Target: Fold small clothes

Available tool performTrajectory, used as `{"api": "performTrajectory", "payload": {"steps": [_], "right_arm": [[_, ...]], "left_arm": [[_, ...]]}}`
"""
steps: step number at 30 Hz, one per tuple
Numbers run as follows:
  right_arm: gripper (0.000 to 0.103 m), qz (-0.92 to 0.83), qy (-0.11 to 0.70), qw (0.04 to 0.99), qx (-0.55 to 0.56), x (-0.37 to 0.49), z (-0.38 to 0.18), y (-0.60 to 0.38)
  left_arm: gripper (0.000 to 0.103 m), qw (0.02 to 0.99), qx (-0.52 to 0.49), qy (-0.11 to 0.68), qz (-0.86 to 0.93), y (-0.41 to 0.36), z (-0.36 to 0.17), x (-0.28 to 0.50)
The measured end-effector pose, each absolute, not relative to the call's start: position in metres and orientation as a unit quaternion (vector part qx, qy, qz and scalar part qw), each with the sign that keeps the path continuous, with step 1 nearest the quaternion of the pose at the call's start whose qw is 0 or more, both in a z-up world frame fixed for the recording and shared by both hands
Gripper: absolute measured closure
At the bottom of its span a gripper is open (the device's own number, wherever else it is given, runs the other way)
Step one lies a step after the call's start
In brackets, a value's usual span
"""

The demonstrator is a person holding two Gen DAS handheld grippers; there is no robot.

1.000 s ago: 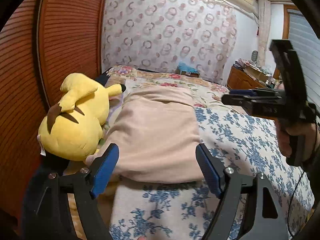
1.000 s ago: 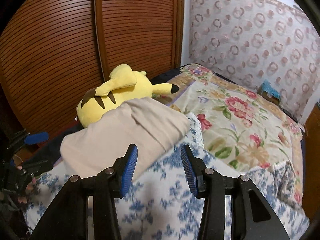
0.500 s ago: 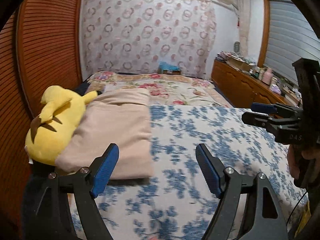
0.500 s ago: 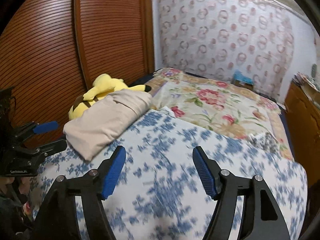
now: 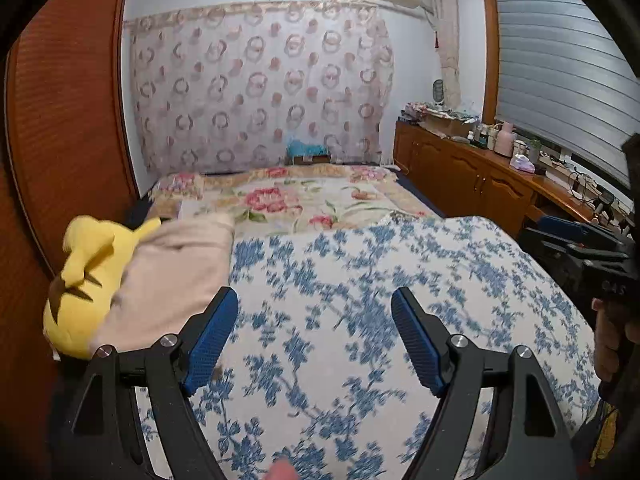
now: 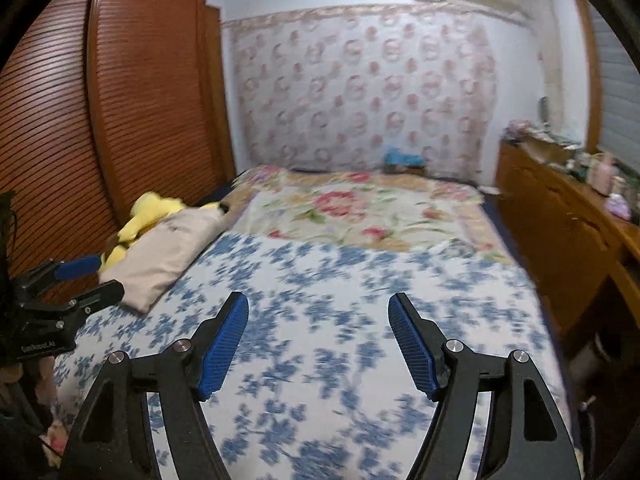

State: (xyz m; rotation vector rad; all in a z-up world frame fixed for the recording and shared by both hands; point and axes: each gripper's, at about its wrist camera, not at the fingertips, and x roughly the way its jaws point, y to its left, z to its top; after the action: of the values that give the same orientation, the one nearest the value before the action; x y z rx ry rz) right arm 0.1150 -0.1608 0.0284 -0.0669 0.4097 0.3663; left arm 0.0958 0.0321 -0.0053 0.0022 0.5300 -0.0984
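A folded beige garment (image 5: 168, 280) lies at the bed's left side, leaning on a yellow plush toy (image 5: 82, 276). It also shows in the right wrist view (image 6: 168, 256), with the plush (image 6: 140, 220) behind it. My left gripper (image 5: 316, 340) is open and empty, over the blue-flowered bedspread (image 5: 400, 280), to the right of the garment. My right gripper (image 6: 318, 344) is open and empty over the same bedspread (image 6: 340, 280). The left gripper also shows at the left edge of the right wrist view (image 6: 76, 284).
A wooden slatted wardrobe (image 6: 100, 120) runs along the bed's left side. A floral quilt (image 5: 304, 200) covers the far half of the bed. A wooden sideboard (image 5: 480, 184) with small items stands on the right, under a window blind.
Both grippers have drawn back and swung right, away from the folded garment. The right gripper has opened wider. The garment stays against the plush toy.
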Motion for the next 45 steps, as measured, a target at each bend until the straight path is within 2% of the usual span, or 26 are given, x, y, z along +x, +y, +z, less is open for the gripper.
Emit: {"api": "performTrajectory", "payload": {"steps": [6, 14, 45], "right_arm": [[0.029, 0.145, 0.165, 0.975, -0.026, 0.080, 0.040, -0.173], [0.029, 0.128, 0.136, 0.982, -0.029, 0.057, 0.036, -0.170], [0.029, 0.134, 0.140, 0.981, -0.026, 0.065, 0.032, -0.181]], "left_arm": [[0.023, 0.970, -0.003, 0.240, -0.047, 0.016, 0.020, 0.094], [0.023, 0.973, 0.004, 0.227, -0.047, 0.008, 0.027, 0.089], [0.023, 0.975, 0.005, 0.219, -0.040, 0.006, 0.031, 0.085]]}}
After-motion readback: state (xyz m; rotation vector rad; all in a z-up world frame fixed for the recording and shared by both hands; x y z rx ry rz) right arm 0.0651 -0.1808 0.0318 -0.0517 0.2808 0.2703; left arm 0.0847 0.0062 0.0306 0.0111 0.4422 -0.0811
